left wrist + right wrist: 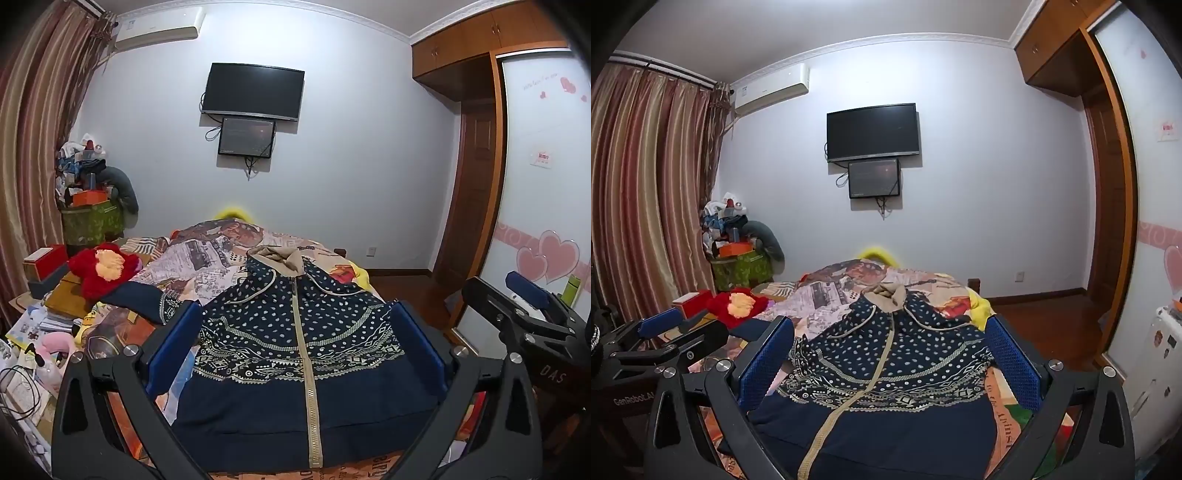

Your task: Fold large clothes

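A navy patterned hoodie [295,332] lies spread flat, zipped, on the bed [207,254], while the left gripper [295,339] and right gripper [886,354] hover near its hem, both spread wide and empty.

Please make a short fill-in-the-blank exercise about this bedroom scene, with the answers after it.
1. The navy hooded jacket lies spread on the ____.
2. Its front zipper is ____.
3. The jaws of both grippers, the left gripper and the right gripper, stand ____.
4. A black ____ hangs on the far wall.

Answers: bed; closed; open; television
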The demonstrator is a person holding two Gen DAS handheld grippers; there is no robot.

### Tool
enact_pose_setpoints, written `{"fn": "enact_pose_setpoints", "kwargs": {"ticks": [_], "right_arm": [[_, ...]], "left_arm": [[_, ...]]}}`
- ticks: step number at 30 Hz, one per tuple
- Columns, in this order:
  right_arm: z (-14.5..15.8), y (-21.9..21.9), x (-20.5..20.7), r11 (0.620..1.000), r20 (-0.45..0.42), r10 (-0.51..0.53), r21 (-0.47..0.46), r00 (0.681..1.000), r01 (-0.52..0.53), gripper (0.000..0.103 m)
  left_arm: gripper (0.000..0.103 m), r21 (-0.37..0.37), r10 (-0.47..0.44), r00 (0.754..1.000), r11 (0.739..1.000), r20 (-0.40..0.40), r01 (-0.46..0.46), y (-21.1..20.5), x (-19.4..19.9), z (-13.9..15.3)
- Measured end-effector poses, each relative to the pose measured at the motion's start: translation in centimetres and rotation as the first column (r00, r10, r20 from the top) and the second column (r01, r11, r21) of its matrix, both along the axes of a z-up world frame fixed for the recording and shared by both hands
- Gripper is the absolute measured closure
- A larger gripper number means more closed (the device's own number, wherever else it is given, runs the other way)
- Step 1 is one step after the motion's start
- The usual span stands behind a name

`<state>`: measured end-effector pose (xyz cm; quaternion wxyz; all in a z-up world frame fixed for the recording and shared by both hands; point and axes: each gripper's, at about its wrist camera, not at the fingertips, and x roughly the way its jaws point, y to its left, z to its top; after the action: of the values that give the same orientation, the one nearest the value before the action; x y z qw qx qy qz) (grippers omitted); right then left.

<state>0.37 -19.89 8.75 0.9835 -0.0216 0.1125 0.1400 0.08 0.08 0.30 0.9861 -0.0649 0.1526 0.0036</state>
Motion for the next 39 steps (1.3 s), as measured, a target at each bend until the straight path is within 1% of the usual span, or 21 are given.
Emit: {"fn": "enact_pose_setpoints", "kwargs": {"ticks": [39], "right_arm": [[0.13,0.29,0.16,1.000,0.000,-0.001,-0.003,1.000,0.001,0.000]], "left_arm": [[0.000,-0.009,-0.005,1.000,1.000,0.001,0.005,0.15,0.00,-0.04]]}}
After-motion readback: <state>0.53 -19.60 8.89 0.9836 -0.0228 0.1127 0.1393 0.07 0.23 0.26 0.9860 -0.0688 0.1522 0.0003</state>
